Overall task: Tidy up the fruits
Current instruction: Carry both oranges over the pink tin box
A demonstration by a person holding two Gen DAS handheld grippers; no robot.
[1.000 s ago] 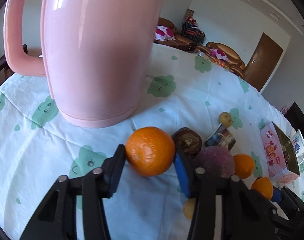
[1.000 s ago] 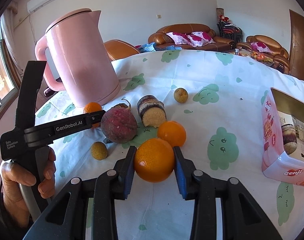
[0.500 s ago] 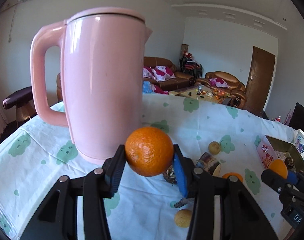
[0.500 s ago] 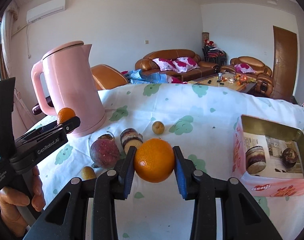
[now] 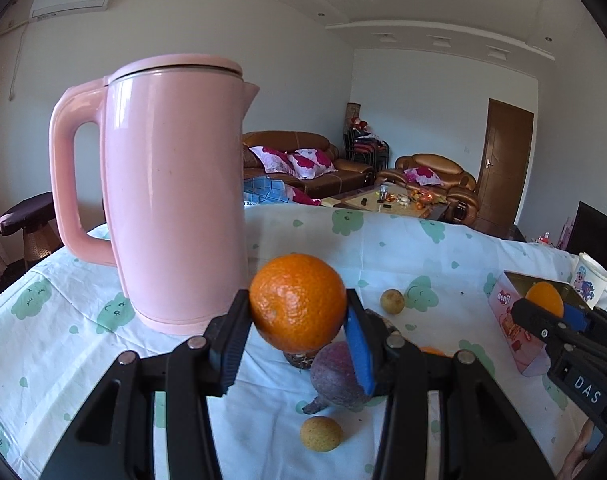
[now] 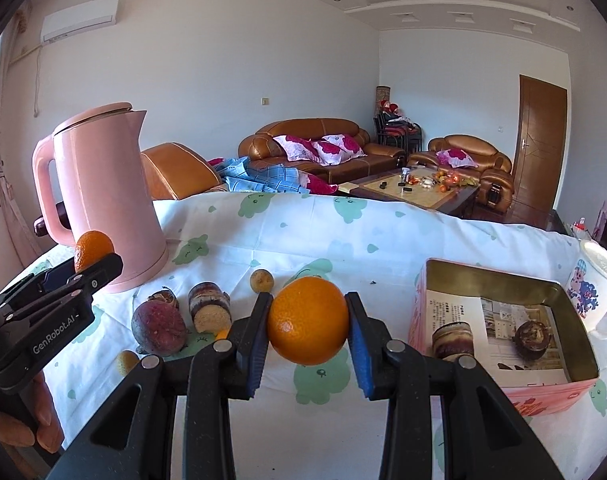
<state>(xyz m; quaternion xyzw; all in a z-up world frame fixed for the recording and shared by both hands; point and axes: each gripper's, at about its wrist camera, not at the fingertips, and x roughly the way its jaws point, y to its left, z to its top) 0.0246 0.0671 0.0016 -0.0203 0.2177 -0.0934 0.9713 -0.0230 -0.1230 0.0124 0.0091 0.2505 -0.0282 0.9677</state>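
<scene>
A: What does each tool hold?
B: The left gripper (image 5: 297, 320) is clamped on a round orange citrus fruit (image 5: 297, 302), pads pressing both flanks, the fruit lifted clear of the white cloth with green cloud prints (image 5: 383, 252). The right gripper (image 6: 307, 330) likewise pinches a second round orange (image 6: 308, 320), held above the cloth just left of the open pink rectangular tin (image 6: 503, 390).

A: Why are both held high?
B: Presumably so each fruit clears the loose items below on its way to the tin, which already holds two dark pieces on its printed liner.

A: What remains on the cloth?
B: A dull purple roundish fruit (image 6: 158, 326), a cut brown-skinned stub with pale flesh (image 6: 209, 308), and small yellowish balls (image 6: 261, 279), all grouped beside the tall glossy pink kettle (image 6: 103, 196).

A: Any hazard?
B: The kettle stands close to the left gripper; a wide swing could strike it. A white printed mug (image 6: 597, 292) stands right behind the tin.
</scene>
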